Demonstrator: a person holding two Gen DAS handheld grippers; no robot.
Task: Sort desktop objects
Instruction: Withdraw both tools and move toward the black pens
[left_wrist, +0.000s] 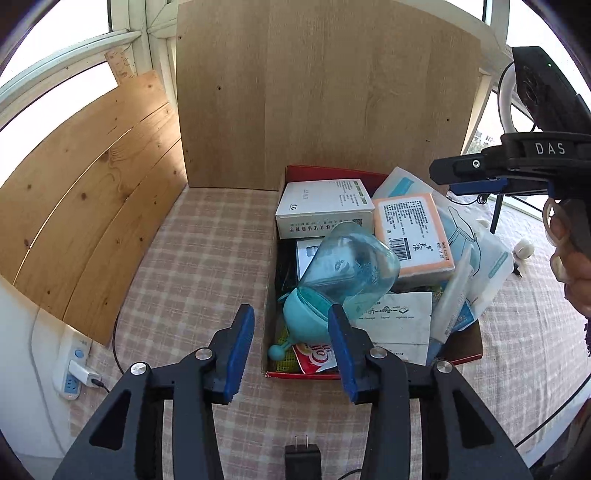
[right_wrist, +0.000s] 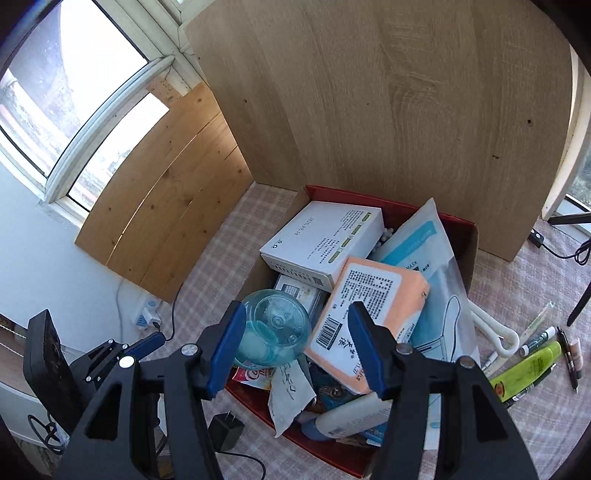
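A red-edged cardboard box (left_wrist: 275, 236) (right_wrist: 472, 243) on the checked tablecloth is piled with objects. A clear teal bottle (left_wrist: 351, 266) (right_wrist: 275, 330) lies tilted in it, cap towards me. Beside it lie a white carton (left_wrist: 321, 205) (right_wrist: 325, 240), an orange tissue pack (left_wrist: 412, 232) (right_wrist: 373, 306) and a mask packet (right_wrist: 439, 280). My left gripper (left_wrist: 291, 350) hangs open just in front of the bottle's cap, pads clear of it. My right gripper (right_wrist: 297, 345) is open above the box, over the bottle and the tissue pack, holding nothing.
A wooden board (left_wrist: 325, 92) stands behind the box, and pine planks (left_wrist: 92, 199) lean at the left. A black charger plug (left_wrist: 302, 456) (right_wrist: 226, 430) lies near me. Pens and a green tube (right_wrist: 526, 369) lie right of the box. A power strip (left_wrist: 74, 365) sits at the left edge.
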